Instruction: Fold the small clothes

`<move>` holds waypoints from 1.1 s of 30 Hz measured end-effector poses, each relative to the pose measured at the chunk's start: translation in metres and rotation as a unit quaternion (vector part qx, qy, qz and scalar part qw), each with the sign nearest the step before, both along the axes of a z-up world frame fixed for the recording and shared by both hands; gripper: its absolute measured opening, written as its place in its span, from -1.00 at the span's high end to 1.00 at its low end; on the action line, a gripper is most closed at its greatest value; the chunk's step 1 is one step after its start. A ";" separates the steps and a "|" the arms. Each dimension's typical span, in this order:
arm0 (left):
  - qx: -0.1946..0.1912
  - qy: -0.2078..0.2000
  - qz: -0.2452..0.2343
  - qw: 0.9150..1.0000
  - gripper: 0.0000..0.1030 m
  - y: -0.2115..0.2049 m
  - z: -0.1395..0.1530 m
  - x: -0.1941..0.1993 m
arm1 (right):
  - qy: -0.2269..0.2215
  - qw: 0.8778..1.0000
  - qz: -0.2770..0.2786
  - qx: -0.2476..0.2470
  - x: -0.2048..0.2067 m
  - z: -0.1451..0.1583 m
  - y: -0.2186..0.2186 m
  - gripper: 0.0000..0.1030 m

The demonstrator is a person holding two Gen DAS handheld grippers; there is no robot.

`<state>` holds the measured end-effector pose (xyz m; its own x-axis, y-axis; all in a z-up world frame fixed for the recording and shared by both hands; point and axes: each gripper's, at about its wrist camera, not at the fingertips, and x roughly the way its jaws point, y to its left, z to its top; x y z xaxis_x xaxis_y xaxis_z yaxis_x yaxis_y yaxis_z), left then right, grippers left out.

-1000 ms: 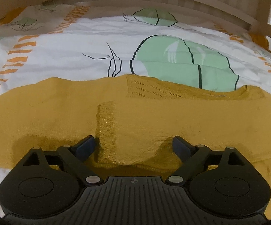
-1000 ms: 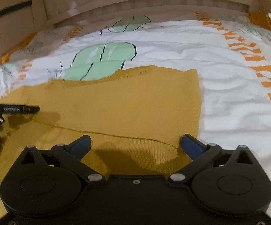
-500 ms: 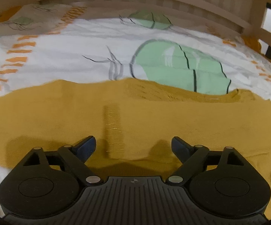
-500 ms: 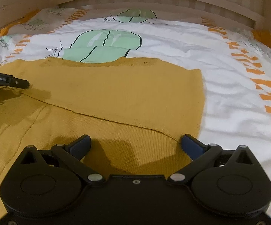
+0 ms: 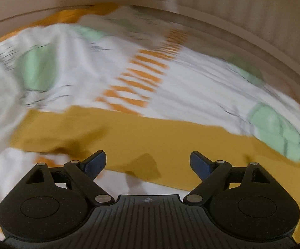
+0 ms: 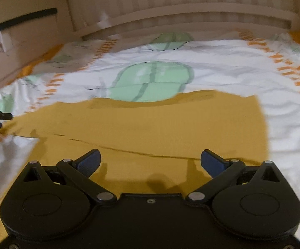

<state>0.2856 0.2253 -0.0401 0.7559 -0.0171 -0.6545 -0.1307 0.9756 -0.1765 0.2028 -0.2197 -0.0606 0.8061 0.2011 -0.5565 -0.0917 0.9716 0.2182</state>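
Mustard knit garment (image 6: 150,124) lies flat just beyond both spread, empty claws (image 5: 148,161) (image 6: 150,161).

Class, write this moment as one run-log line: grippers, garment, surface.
left gripper: open, empty | right gripper: open, empty | mustard knit garment: flat, partly folded | surface: cactus-print bedcover

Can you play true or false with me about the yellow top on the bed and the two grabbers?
1. The yellow top lies on the white bedcover. True.
2. The left gripper is squeezing the top. False: its jaws stand open, nothing between them.
3. The right gripper is open above the top. True.
4. The bedcover has blue stars. False: it has green shapes and orange stripes.
5. A wooden bed rail stands behind the bedcover. True.
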 end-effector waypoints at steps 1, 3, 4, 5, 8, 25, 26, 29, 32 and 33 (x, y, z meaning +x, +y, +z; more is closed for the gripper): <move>-0.008 0.002 0.015 1.000 -0.71 0.015 0.000 0.000 | 0.002 1.000 0.012 0.001 0.001 0.002 0.011 -0.99; -0.024 0.003 0.039 0.999 -0.71 0.039 0.000 -0.001 | 0.001 1.000 0.029 -0.003 0.005 0.005 0.029 -0.99; -0.035 0.003 0.052 0.998 -0.71 0.054 0.000 -0.003 | 0.000 0.999 0.037 -0.001 0.008 0.007 0.040 -0.99; -0.045 0.004 0.063 0.997 -0.71 0.065 -0.002 -0.004 | 0.000 0.999 0.042 0.004 0.010 0.008 0.048 -0.99; -0.081 0.007 0.100 0.992 -0.71 0.100 -0.010 -0.009 | 0.004 0.998 0.051 0.021 0.019 0.011 0.070 -0.99; -0.204 -0.013 0.191 0.960 0.01 0.172 -0.051 0.016 | 0.029 0.997 0.069 0.015 0.031 0.007 0.115 -0.99; -0.204 -0.008 0.197 0.959 0.17 0.175 -0.052 0.017 | 0.031 0.997 0.067 0.015 0.030 0.007 0.115 -0.99; -0.216 0.003 0.210 0.953 0.89 0.183 -0.056 0.020 | 0.033 0.998 0.060 0.016 0.029 0.008 0.113 -0.99; -0.215 -0.010 0.210 0.954 0.89 0.180 -0.045 0.016 | 0.035 0.998 0.053 0.018 0.028 0.008 0.109 -0.98; -0.209 -0.017 0.202 0.957 0.90 0.175 -0.039 0.016 | 0.036 0.998 0.051 0.019 0.028 0.008 0.106 -0.98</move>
